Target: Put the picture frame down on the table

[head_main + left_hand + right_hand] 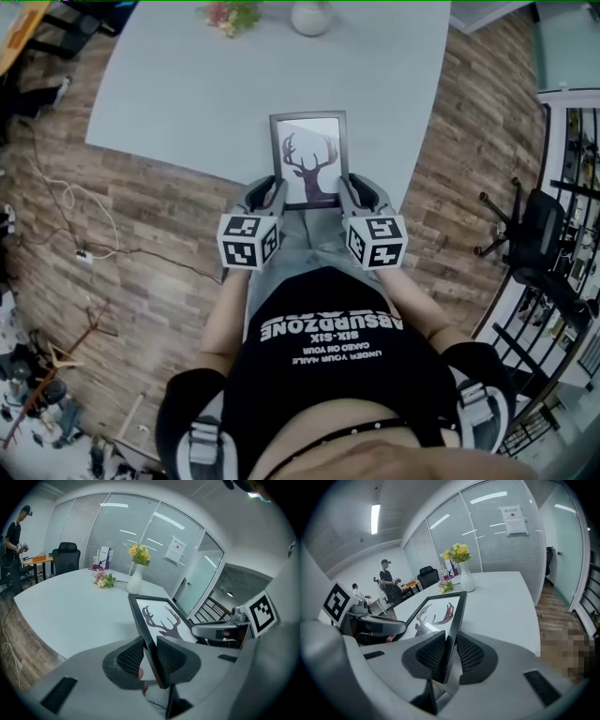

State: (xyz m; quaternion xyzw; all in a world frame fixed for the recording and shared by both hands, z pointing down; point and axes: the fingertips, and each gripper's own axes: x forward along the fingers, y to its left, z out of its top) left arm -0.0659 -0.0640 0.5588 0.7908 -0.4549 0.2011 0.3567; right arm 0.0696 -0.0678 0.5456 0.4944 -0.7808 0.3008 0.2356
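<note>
A black picture frame point(309, 155) with a deer silhouette print sits over the near edge of the pale grey table point(206, 84), held from both sides. My left gripper point(272, 195) is shut on the frame's left edge point(146, 634), the dark ribbed pads pinching the black moulding. My right gripper point(349, 195) is shut on the frame's right edge point(452, 627) the same way. In both gripper views the frame point(164, 618) tilts up away from me over the tabletop point(501, 602). Whether its far edge touches the table is hard to tell.
A white vase with yellow flowers point(136, 573) and a small loose bouquet point(103, 580) stand at the table's far side. Office chairs point(525, 234) stand to the right on the wood floor. People stand in the background point(386, 581). Cables lie on the floor point(84, 234) at left.
</note>
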